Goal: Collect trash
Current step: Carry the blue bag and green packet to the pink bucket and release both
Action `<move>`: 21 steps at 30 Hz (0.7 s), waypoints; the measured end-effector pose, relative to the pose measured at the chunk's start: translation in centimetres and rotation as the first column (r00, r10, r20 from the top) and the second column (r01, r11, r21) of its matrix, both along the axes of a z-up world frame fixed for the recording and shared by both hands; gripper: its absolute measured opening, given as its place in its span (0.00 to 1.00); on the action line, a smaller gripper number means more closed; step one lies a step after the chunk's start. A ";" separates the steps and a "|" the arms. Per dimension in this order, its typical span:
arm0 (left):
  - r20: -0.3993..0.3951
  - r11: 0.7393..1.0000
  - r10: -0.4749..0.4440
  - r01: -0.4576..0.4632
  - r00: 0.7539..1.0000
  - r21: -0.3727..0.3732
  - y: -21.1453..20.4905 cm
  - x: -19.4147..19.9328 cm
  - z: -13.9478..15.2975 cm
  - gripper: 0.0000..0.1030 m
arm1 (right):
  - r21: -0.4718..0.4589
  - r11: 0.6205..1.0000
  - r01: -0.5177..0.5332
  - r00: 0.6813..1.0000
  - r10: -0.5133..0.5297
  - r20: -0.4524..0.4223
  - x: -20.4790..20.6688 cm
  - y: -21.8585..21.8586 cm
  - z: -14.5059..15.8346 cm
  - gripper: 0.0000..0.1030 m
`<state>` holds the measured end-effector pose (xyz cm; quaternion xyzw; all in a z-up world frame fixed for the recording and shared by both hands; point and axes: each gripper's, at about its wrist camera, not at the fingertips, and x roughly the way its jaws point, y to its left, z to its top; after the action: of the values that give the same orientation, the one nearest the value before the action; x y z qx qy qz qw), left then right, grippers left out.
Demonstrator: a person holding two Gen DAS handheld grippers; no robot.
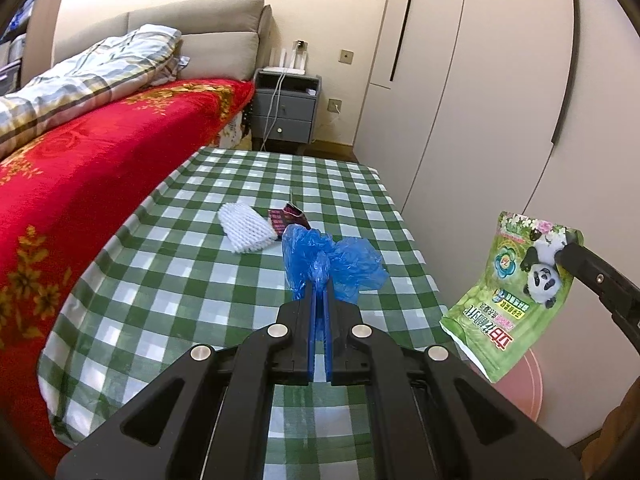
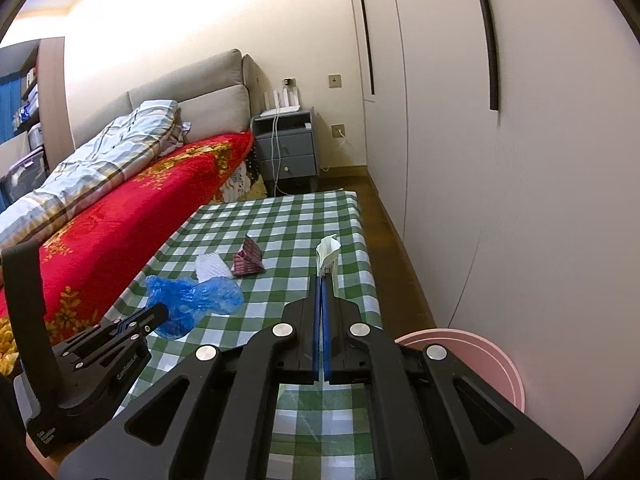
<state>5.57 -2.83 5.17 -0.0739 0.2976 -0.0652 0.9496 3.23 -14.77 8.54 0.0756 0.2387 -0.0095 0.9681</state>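
Left hand-held gripper [image 1: 319,286] clamped on a crumpled blue plastic bag [image 1: 332,262], raised above the green-and-white checked table [image 1: 160,280]. Right hand-held gripper [image 2: 321,280] clamped on a green panda-printed snack pouch [image 1: 516,292]. From the left wrist view: the pouch's printed face seen in full, upside down, hanging off the table's right edge over a pink bin [image 1: 524,384], with only the black tip of the right hand-held gripper showing. From the right wrist view: the same pouch seen edge-on, only a thin white strip poking up past the blue pads, no print readable; pink bin rim plainer here at lower right, beside the white wardrobe [image 2: 520,200]. Lying on the table in both views: a white foam fruit net [image 1: 246,228] and a dark red patterned wrapper [image 1: 286,218], just beside each other, beyond the blue bag. Left of the table, a bed with a red flowered blanket [image 1: 80,184]; behind, a grey nightstand [image 1: 286,110].
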 end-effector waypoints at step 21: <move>-0.012 0.986 -0.163 0.163 0.986 -0.033 -6.5 1.1 -2.0 0.03 | -0.010 0.983 0.182 0.980 -0.183 -0.074 0.1 -5.5 -1.9 0.01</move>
<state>6.67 -9.28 3.22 -0.0651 0.3087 -0.1470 0.9375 3.33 -20.29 6.64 0.0951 0.2668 -0.1014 0.9537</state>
